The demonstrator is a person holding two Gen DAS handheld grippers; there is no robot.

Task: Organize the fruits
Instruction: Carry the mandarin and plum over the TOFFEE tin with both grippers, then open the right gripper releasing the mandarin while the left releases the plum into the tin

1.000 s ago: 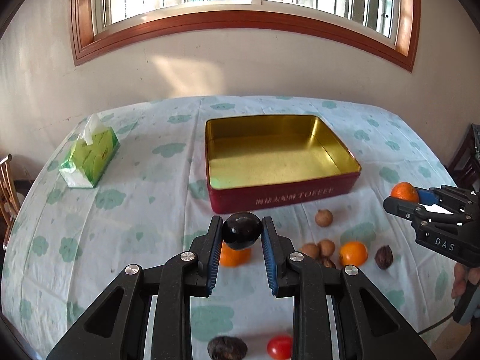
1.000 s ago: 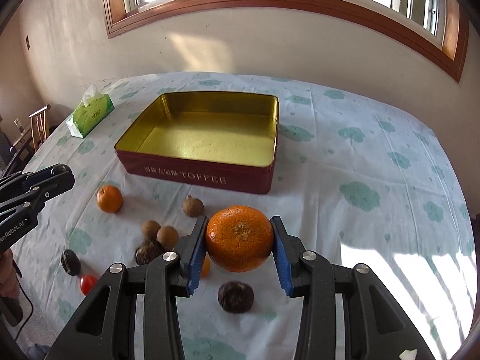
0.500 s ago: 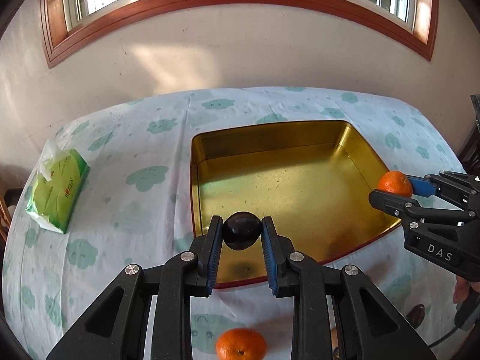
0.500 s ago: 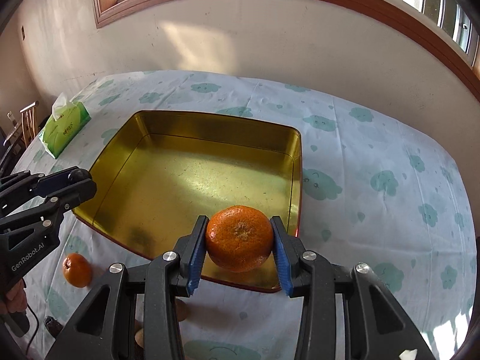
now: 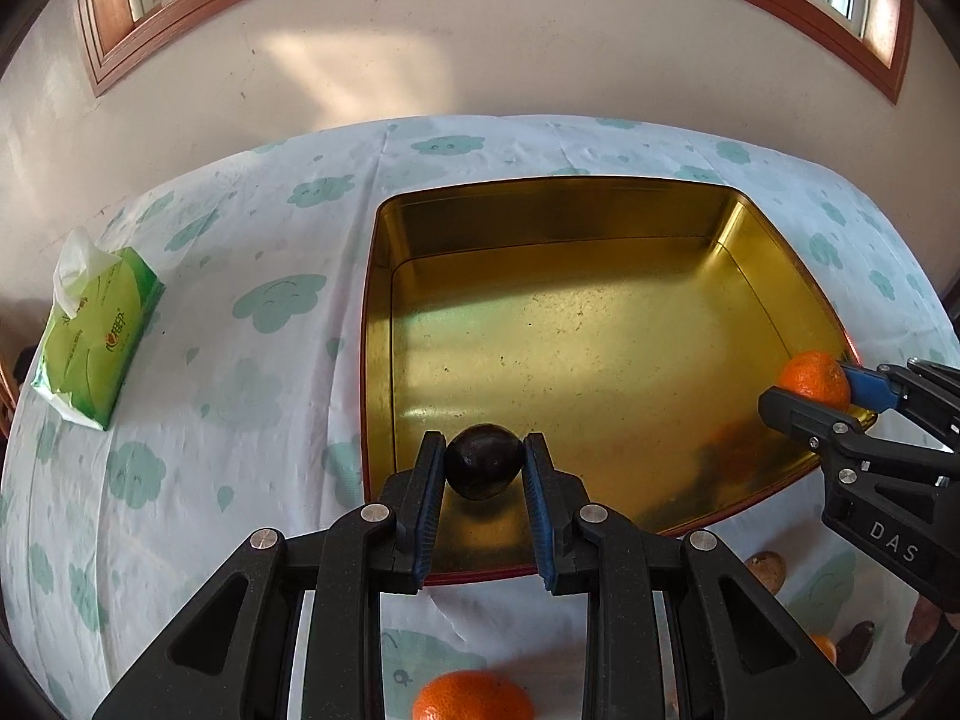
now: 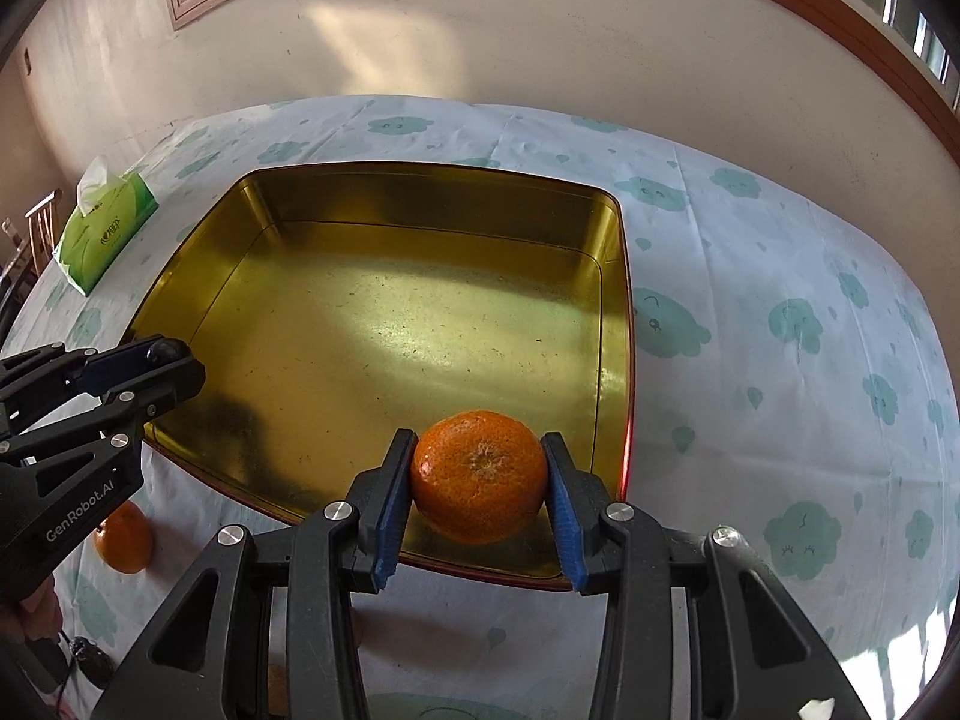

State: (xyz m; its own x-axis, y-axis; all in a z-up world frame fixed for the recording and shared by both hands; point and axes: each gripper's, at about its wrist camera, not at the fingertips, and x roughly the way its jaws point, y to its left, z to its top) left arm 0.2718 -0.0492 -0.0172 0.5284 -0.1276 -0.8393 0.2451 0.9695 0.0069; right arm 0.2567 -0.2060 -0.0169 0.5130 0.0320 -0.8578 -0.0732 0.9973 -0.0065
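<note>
Your left tongs [image 5: 483,465] are clamped on a dark round fruit [image 5: 483,469] over the gold tin's [image 5: 600,228] near edge, lower centre. Your right tongs [image 6: 478,489] grip a mandarin [image 6: 478,485] above its near right corner. Loose fruit on the desk [image 5: 240,360] (bottom edge) is cut off by the frame.

The left gripper [image 5: 483,468] has its blue-padded fingers [image 5: 427,492] clamped on either side of a dark round fruit [image 5: 483,468] seated between the tips. The right gripper [image 6: 479,483] grips a mandarin [image 6: 479,483] the same way, its fingers [image 6: 564,510] pressing both flanks, spread wider.
</note>
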